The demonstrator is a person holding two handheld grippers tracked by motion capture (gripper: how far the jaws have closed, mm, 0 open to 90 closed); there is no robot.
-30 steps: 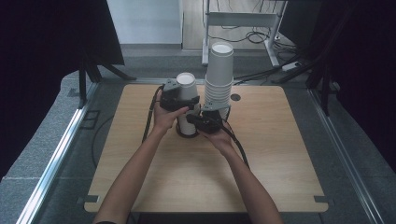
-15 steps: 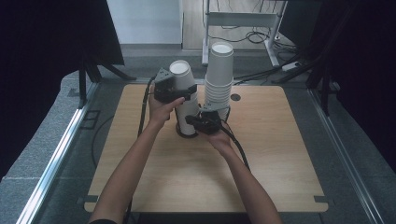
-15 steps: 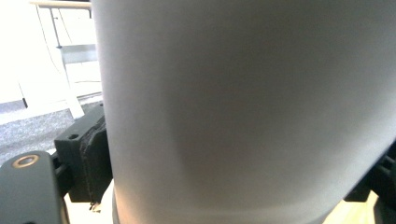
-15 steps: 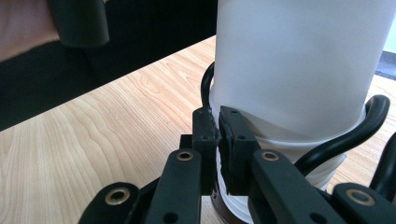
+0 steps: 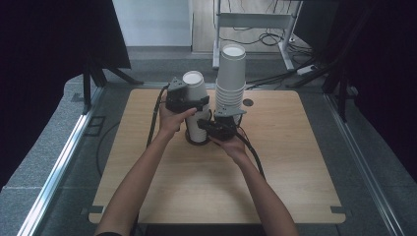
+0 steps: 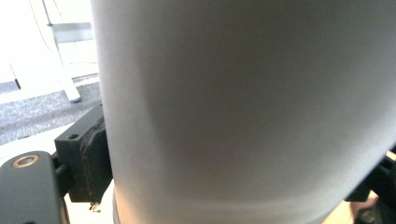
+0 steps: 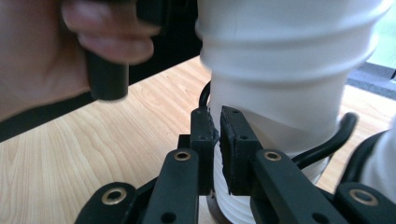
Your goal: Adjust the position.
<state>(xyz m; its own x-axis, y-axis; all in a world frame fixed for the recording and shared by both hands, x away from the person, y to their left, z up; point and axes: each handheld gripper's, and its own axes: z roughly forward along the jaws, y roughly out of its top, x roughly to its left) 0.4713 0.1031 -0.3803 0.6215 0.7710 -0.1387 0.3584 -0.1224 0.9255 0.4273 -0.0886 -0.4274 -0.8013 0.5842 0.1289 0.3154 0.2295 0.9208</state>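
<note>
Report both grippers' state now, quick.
Left gripper: shut on the white paper cup, lifted.
Right gripper: shut, pinching the short stack of white paper cups.

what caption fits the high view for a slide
Left gripper clamps an upturned paper cup above a short cup stack while the right gripper pinches that stack, beside a taller stack.

White paper cup (image 5: 195, 88) lifted, tilted, above short upside-down cup stack (image 5: 198, 129), perhaps clear of it
</note>
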